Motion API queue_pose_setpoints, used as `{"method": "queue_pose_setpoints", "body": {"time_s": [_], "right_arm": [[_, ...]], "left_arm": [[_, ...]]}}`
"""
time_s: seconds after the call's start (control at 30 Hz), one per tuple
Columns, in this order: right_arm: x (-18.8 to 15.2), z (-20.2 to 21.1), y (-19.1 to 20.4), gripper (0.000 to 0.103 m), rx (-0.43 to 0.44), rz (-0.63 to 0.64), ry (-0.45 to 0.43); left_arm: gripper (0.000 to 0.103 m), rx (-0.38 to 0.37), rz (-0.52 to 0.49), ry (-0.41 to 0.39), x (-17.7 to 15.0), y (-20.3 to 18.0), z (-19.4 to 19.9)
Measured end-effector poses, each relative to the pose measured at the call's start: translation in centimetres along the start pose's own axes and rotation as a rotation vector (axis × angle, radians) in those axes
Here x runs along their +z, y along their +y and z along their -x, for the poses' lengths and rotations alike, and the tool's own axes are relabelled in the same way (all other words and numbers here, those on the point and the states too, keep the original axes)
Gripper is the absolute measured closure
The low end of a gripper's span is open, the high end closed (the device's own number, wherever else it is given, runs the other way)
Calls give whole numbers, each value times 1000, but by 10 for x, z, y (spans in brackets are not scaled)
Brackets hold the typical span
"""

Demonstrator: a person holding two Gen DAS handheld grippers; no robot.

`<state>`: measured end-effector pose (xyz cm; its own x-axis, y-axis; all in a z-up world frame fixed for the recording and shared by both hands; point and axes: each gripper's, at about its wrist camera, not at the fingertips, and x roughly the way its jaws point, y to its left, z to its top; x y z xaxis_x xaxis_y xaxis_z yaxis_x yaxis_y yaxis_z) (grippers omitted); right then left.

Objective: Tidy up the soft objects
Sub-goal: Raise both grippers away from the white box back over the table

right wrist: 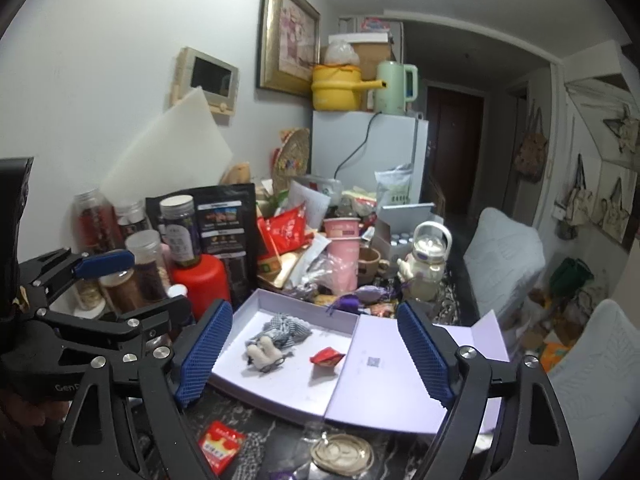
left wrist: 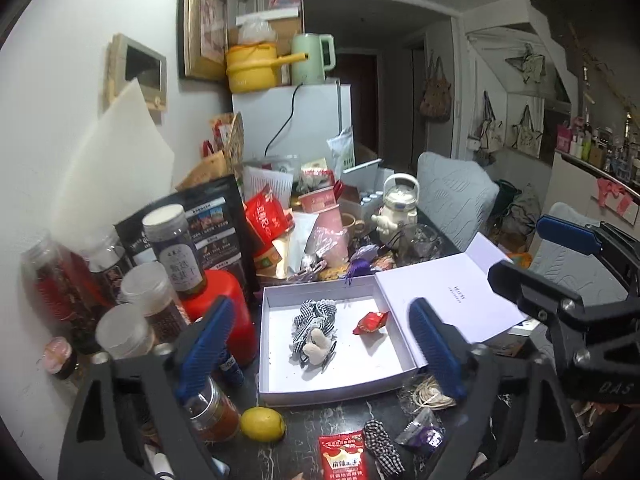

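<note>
Fingers of both grippers stand wide apart and hold nothing. The left gripper hangs over the near edge of a white box that lies open on the dark tabletop. The right gripper is just beside it, over the same box, and its black frame also shows at the right edge of the left wrist view.

Inside the box lie three things. A checkered cloth scrunchie is bunched up near the middle, and a small cream plush piece rests on its near side, touching it. A red candy wrapper lies apart from them, closer to the right wall of the box. The lid is folded flat to the right, joined to the box along one edge.

In front of the box, on the tabletop, a second checkered scrunchie lies between a red snack packet and a crumpled purple wrapper. A yellow lemon sits near the front left corner of the box. A coil of pale string lies under the right finger of the left gripper.

To the left of the box stand a red bottle and several clear jars with dark contents. Behind the box the tabletop is crowded with packets, a pink cup and a cream teapot.
</note>
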<state>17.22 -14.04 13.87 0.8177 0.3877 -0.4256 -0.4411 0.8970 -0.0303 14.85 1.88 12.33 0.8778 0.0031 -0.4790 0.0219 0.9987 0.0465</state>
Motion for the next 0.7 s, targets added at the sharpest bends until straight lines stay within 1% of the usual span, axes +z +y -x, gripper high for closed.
{"method": "queue_pose_setpoints", "body": {"time_s": [0.07,0.1,0.13,0.23,0.33,0.47,0.6,0.7], "right_arm": [[-2,12,3,13,-5,3,-12],[-4,19,4,11,-8,-2,-21],[-5,25,5,8,-12,-8,-28],[-10,43,8,6,-18,-15,-50],[-15,54,12,5,-21,-22,-60],[-25,67,20,4,-28,-19,-68],[-38,76,25,3,-24,-31,-69],[-51,79,29,3,-35,-37,-59]], "left_arm": [[2,19,-6,-31,-2,-1,13],[2,18,-9,-42,-3,-1,18],[1,13,-11,-48,-5,-1,22],[1,2,-18,-50,-10,-2,34],[1,19,-37,-54,-18,-5,45],[1,46,-72,-84,-31,-10,61],[1,20,-75,-98,-47,-8,69],[1,-18,-52,-77,-62,-4,70]]}}
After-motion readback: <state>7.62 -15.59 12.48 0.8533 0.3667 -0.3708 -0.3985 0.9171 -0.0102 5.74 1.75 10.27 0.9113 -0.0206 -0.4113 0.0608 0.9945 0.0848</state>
